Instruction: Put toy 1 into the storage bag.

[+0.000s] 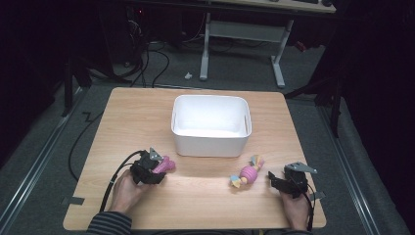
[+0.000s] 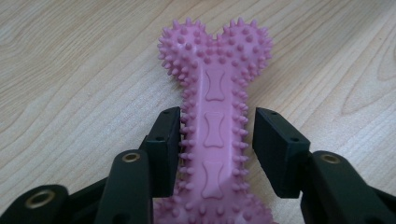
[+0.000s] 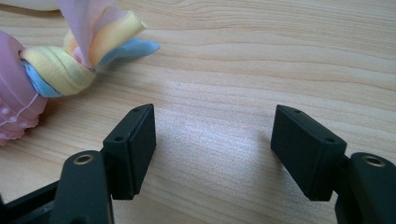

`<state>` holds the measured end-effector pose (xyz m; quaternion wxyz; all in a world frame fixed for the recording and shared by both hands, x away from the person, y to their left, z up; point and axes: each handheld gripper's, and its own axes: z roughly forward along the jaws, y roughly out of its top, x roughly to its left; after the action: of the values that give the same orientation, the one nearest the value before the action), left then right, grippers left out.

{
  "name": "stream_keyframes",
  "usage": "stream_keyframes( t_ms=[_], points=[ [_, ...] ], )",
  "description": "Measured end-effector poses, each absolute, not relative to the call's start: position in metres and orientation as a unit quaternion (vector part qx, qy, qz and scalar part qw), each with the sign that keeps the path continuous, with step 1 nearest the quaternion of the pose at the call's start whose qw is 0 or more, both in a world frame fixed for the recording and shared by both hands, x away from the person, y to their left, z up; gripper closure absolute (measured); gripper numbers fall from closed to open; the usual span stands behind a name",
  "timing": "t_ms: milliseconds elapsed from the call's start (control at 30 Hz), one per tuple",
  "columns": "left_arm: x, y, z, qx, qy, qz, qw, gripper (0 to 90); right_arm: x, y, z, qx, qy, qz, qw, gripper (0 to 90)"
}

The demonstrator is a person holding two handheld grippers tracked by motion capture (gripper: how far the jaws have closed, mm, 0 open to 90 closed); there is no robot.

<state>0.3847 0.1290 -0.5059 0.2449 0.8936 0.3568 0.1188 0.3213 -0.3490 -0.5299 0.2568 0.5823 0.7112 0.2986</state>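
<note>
Left claw is sitting at the near left of the counter, held in the person's left hand. Its jaws are straddling the shaft of a pink spiked bone toy that is lying flat on the wood; the left jaw is touching the spikes, while the right jaw is standing just clear of them with a thin gap, so the claw is not yet pinching the toy. In the high view the bone's far end is poking out to the right of the claw. A white bin is standing mid-counter, farther back, well apart from both claws. Right of centre, a pink candy-shaped cloth toy with yellow and blue twisted ends is lying near the front. Right claw is resting just right of it, jaws spread wide over bare wood, gripping nothing.
</note>
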Motion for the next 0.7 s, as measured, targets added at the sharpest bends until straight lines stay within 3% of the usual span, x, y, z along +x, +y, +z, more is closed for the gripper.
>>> stream_keyframes(
  t_ms=[700],
  points=[
    [0.3851, 0.1320, -0.5028, 0.892, 0.356, 0.115, 0.253, 59.4, 0.3213, -0.3490, -0.5298, 0.582, 0.712, 0.299, 0.256, 31.1]
  ],
)
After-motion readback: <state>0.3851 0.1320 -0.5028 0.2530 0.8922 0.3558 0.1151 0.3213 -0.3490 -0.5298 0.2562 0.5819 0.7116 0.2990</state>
